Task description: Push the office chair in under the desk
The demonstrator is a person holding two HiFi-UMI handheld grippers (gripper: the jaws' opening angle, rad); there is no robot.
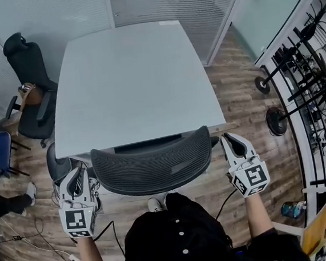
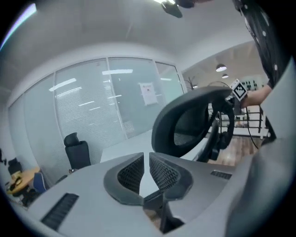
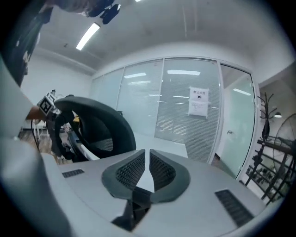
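left gripper [image 1: 74, 180] and right gripper [image 1: 233, 141] are both closed, each with its two jaws drawn together at the tips and nothing between them; this is clear in the left gripper view [image 2: 149, 159] and in the right gripper view [image 3: 148, 158]. the office chair [image 1: 155, 163] stands between the two grippers, straight in front of the person, and its curved mesh backrest lies along the near edge of the desk [image 1: 135, 84], with the seat hidden below the desk top. the left gripper is just beside the left end of the backrest and the right gripper is just beside the right end, and neither one holds the chair. in the left gripper view the chair [image 2: 194, 121] is to the right of the jaws and apart from them, and in the right gripper view it [image 3: 95, 126] is to the left, also apart. a second black chair [image 1: 29, 82] stands at the far left side of the desk.
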